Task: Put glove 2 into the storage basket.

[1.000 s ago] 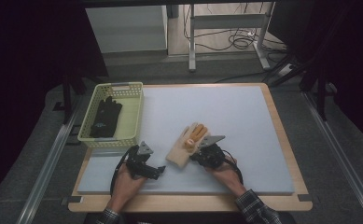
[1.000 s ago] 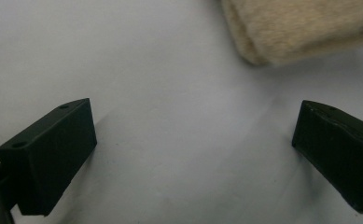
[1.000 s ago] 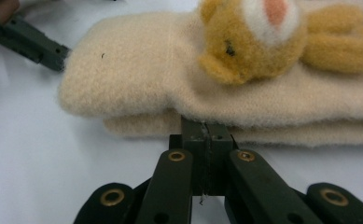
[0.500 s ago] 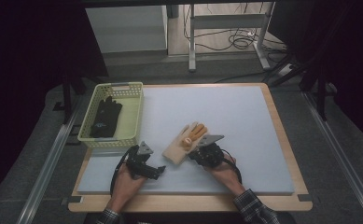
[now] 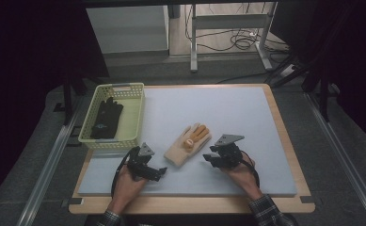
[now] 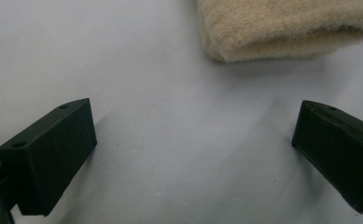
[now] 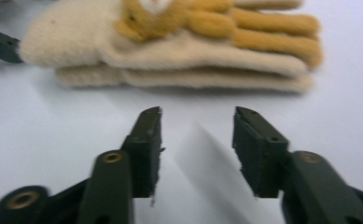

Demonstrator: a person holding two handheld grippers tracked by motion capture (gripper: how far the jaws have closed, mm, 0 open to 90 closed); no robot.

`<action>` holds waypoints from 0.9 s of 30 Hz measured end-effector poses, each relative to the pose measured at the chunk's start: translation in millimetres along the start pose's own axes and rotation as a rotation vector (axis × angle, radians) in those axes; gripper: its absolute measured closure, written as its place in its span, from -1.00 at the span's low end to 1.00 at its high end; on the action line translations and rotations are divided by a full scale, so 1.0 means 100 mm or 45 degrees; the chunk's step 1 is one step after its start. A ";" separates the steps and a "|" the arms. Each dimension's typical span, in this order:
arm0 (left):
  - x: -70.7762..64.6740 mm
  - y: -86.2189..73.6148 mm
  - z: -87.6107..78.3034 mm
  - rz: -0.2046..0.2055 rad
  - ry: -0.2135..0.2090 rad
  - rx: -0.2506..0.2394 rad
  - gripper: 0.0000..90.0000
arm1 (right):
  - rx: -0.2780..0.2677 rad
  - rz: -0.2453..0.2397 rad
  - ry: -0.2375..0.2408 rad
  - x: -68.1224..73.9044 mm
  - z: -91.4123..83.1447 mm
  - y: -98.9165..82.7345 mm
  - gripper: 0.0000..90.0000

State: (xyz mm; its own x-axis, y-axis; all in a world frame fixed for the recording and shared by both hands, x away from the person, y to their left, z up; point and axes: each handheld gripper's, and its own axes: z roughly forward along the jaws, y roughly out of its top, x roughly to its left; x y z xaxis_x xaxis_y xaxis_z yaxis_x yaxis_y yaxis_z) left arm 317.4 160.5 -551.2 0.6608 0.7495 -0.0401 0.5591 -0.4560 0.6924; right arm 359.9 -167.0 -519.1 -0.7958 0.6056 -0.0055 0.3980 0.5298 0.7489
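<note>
On the pale blue-grey foam mat the cream knitted glove with orange fingers lies flat between your two hands, its long axis running from the cuff near your left gripper up and away to the fingertips. Your right gripper sits just beside the glove's edge, its jaws having just been opening with nothing between them. The left gripper's jaws are spread wide and empty, the cuff just ahead.
</note>
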 end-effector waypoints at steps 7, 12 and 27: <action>0.00 0.00 0.00 0.001 0.000 0.000 -1.00 | 0.015 0.037 -0.094 -0.16 -0.15 -0.11 -0.38; 0.00 0.00 0.00 0.001 0.000 0.001 -1.00 | 0.026 0.067 -0.124 -0.28 -0.24 -0.22 -0.61; 0.00 0.00 0.00 0.000 0.000 0.001 -1.00 | 0.090 0.159 -0.234 -0.55 -0.37 -0.50 -0.95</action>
State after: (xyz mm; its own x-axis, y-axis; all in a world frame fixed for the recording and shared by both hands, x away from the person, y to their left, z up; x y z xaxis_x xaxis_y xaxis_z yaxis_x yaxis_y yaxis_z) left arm 317.5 160.5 -551.2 0.6610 0.7493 -0.0402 0.5595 -0.4564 0.6919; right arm 367.1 -248.7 -532.1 -0.6443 0.7637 -0.0409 0.5246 0.4803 0.7030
